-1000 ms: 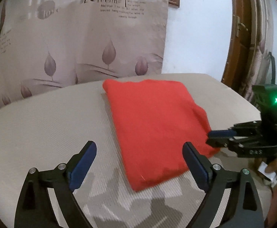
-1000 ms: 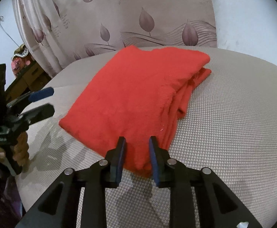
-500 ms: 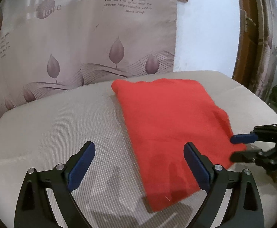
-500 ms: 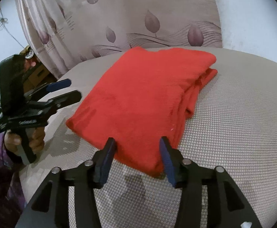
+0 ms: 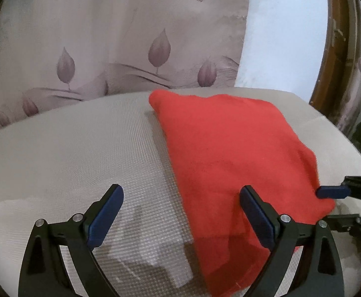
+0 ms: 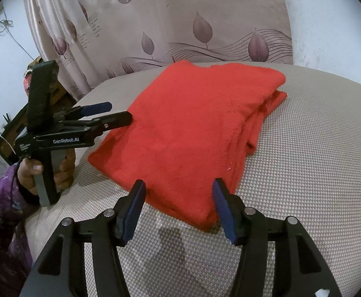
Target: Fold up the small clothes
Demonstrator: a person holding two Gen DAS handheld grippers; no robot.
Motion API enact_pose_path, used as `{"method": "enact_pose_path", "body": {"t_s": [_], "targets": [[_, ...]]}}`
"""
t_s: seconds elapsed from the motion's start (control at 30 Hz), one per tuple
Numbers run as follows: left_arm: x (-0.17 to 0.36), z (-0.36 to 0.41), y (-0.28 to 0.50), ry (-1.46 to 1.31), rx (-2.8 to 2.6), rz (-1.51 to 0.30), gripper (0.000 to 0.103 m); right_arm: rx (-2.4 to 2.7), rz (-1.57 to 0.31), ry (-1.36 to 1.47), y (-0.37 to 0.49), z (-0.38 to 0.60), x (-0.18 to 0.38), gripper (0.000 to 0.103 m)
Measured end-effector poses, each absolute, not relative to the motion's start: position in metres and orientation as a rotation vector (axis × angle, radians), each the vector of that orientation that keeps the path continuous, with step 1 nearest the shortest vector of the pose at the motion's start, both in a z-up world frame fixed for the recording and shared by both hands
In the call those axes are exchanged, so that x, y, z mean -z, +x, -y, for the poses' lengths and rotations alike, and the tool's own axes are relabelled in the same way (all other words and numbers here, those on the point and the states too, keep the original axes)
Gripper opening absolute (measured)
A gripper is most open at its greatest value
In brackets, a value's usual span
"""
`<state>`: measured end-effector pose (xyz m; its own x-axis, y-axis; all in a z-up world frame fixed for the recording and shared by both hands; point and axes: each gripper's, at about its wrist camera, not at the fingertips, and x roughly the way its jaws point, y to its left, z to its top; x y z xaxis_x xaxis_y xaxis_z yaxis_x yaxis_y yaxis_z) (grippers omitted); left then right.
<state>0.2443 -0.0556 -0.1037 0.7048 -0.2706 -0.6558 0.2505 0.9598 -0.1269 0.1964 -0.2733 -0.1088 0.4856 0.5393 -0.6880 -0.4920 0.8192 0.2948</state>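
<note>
- Red folded garment (image 6: 200,133) lies on the beige table (image 6: 316,173).
- My right gripper (image 6: 178,208): jaws opening, straddling its near corner without pressing.
- My left gripper (image 5: 180,212): jaws wide, empty.
- Step: releasing a finished fold; next, I judge, withdrawing clear.

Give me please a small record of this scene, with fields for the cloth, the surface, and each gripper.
cloth: red cloth, folded in layers, lying flat
surface: beige woven cushion
left gripper: open, nothing between the pads, at the cloth's edge
right gripper: jaws opening, near corner of the cloth between them, pads not pressing it
backdrop: leaf-print curtain
</note>
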Motion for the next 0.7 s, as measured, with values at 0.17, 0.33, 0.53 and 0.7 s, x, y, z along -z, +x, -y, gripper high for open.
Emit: {"method": "enact_pose_path", "body": {"t_s": [0.17,0.33,0.53,0.7], "targets": [[0.114,0.043,0.260,-0.167,0.414,-0.832,0.095,-0.638,-0.863,0.079,0.197,0.276,0.108,0.054],[0.127,0.022,0.273,-0.404,0.580,-0.890,0.095,-0.644,-0.862,0.083,0.197,0.276,0.107,0.056],[0.126,0.022,0.290,-0.435,0.644,-0.908,0.095,-0.655,-0.856,0.105,0.199,0.280,0.107,0.062],[0.125,0.035,0.302,-0.434,0.724,-0.921,0.095,-0.588,-0.878,0.129,0.203,0.285,0.110,0.092]]}}
